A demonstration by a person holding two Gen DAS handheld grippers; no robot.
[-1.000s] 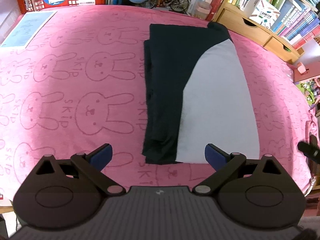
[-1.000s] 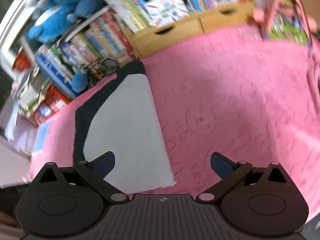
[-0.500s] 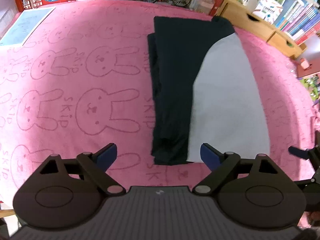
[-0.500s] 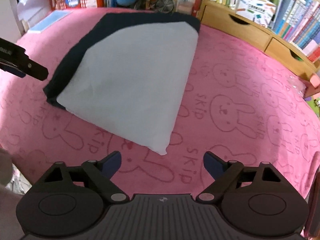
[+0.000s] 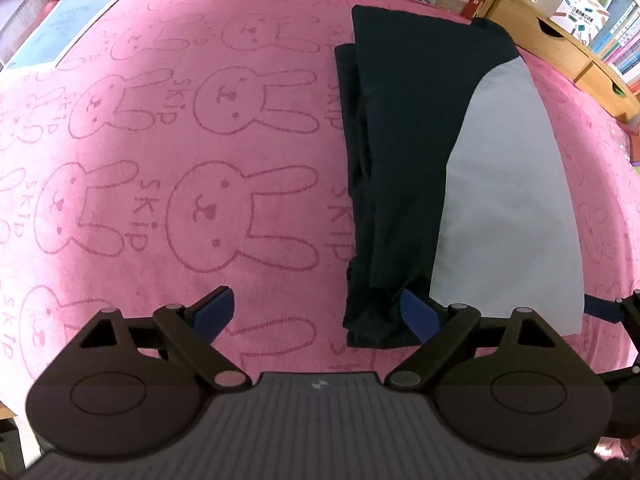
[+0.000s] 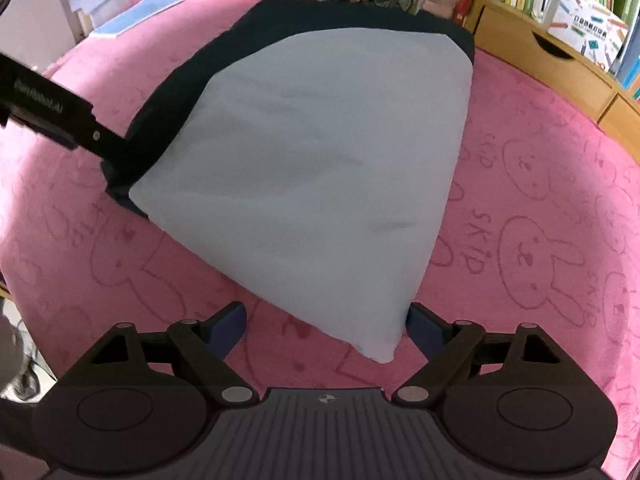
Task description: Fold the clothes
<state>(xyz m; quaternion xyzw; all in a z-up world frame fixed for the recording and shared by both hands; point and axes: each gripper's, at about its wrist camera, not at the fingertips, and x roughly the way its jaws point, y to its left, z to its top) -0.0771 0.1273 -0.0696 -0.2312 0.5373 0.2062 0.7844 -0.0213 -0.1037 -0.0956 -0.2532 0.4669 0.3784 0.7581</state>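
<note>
A pink blanket [image 5: 168,128] printed with rabbits covers the whole work surface, with bookshelves [image 6: 568,4] along its far edge. On it lies 1 garment [image 5: 404,168], already folded into a long strip, navy on its left part and pale grey [image 6: 320,168] on its right. The strip's long axis runs near to far, so its short near edge faces both grippers.

That near edge is what the coming move seems to turn on: a likely next fold would carry the near end toward the far end, and each gripper would need 1 near corner.

The left gripper [image 5: 316,312] hangs wide open with nothing in it. The garment's near navy corner [image 5: 376,328] sits just inside its right finger [image 5: 416,314], so the cloth lies ahead and to the right of the gripper's centre; the left finger [image 5: 212,312] is over bare blanket. Whether the right finger touches the cloth cannot be told.

The right gripper [image 6: 326,326] is also spread wide and empty. The grey near corner [image 6: 380,344] points in between its fingers, closer to the right finger [image 6: 424,332], with the rest of the garment spreading ahead and to the left.

Each arm is nearest its own corner: left to navy, right to grey. In the right wrist view the left gripper's finger [image 6: 60,120] reaches the navy edge at far left.
</note>
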